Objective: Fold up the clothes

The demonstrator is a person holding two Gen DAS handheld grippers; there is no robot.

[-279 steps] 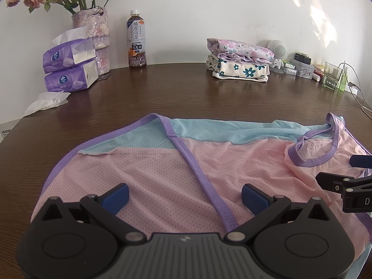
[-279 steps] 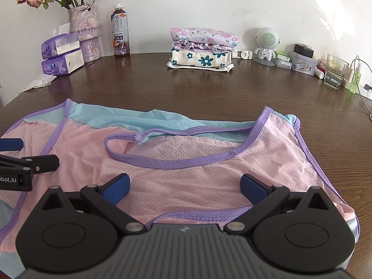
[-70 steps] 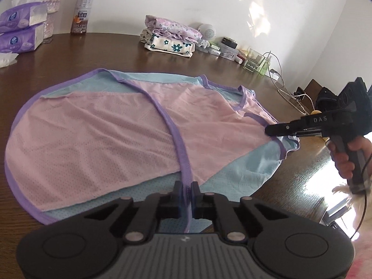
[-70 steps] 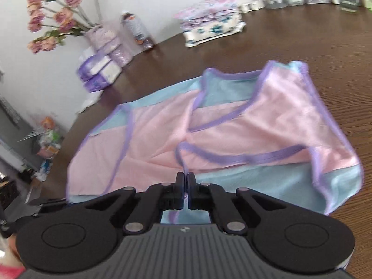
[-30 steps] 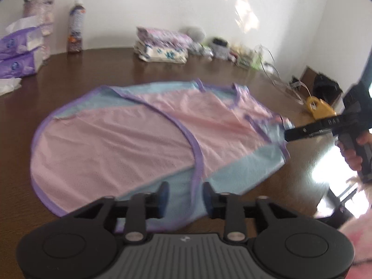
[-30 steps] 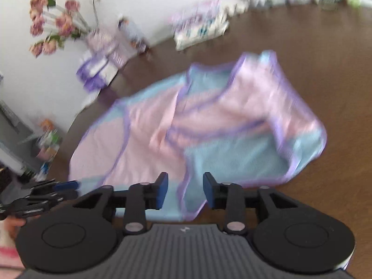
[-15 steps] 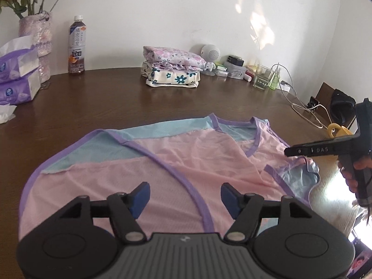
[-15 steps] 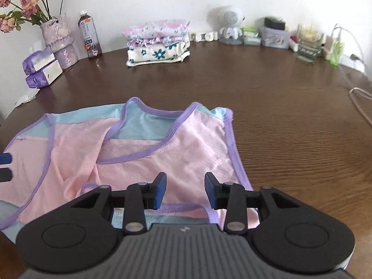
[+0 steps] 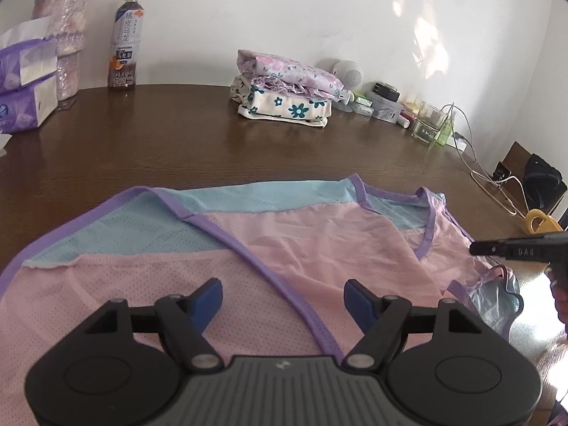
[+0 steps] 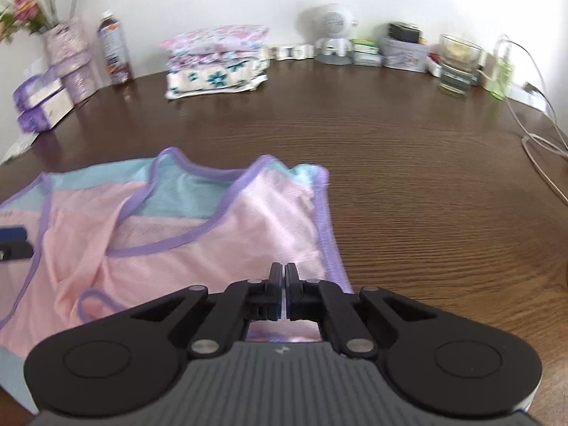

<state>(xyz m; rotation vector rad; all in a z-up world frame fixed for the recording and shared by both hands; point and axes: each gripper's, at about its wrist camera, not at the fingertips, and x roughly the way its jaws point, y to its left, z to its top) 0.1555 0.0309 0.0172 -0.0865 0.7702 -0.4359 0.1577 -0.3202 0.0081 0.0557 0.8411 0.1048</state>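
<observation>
Vest (image 9: 319, 248) lies spread, creased, unfolded on counter (image 10: 408, 149); left gripper (image 9: 283, 293) hovers over it, jaws apart, right gripper (image 10: 278, 285) jaws together on its near hem (apparently pinched), so folding looks barely begun; stack (image 9: 287, 96) already folded.

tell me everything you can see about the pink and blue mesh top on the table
The mesh top is a thin, perforated sleeveless garment, pink with light blue panels and purple binding along its edges and openings. It lies spread and slightly wrinkled on the brown wooden table, with one corner bunched near the table's edge. The left gripper hovers open over it; the right gripper is shut at its near edge, seemingly pinching the fabric.
</observation>
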